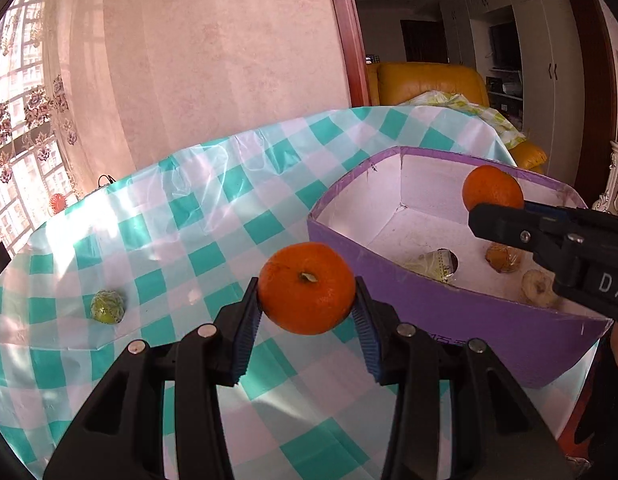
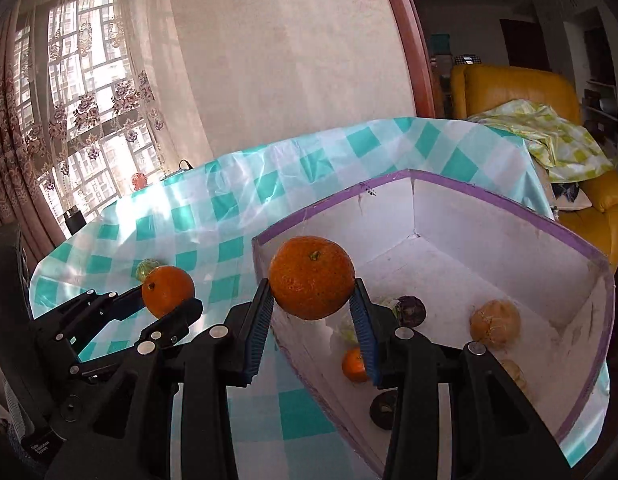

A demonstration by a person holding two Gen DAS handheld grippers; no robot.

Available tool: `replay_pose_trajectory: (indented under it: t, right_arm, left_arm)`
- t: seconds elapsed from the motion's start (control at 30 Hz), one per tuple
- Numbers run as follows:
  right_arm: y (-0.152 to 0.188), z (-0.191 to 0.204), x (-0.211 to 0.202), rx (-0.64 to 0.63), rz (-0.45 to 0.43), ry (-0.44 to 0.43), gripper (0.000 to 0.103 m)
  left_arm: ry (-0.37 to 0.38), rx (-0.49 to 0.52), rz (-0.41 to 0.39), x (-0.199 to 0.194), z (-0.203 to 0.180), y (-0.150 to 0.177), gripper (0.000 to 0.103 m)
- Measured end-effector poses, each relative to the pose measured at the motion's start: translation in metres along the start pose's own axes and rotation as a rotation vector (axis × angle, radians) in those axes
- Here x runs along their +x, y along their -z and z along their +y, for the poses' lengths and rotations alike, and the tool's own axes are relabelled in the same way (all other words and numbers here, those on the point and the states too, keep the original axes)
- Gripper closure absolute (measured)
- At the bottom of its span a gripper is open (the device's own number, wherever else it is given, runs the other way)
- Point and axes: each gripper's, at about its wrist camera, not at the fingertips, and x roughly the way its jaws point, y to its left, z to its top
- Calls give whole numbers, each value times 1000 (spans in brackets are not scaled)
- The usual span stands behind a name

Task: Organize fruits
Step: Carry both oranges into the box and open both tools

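The left gripper [image 1: 307, 312] clamps an orange [image 1: 307, 287] above the checked tablecloth [image 1: 181, 220]. The right gripper [image 2: 313, 314] pinches a second orange [image 2: 311, 277] over the purple box [image 2: 489, 248].

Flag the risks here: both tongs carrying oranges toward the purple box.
1. The left tongs pinch their orange only at its sides, so it may slip and roll across the checked tablecloth.
2. The right tongs hold their orange above the box's near wall; an early release could bounce it out.
3. The green fruit outside could be overlooked.
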Motion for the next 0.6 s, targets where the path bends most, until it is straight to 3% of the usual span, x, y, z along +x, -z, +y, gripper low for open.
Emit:
replay_pose_trajectory:
  t: [0.17,0.3,0.43,0.6]
  right_arm:
    - [0,-35,0,-2,45,127,63]
    - [6,-56,5,-25,102,215,63]
    - [15,-70,8,-34,136,257,63]
    - [17,-81,9,-52,149,304,63]
  left_arm:
    - [58,70,18,19,-44,-17,58]
    - [121,126,79,39,-76,-25,58]
    - [160,165,164,55,-102,-27,58]
    - [176,216,210,67,-123,-28,58]
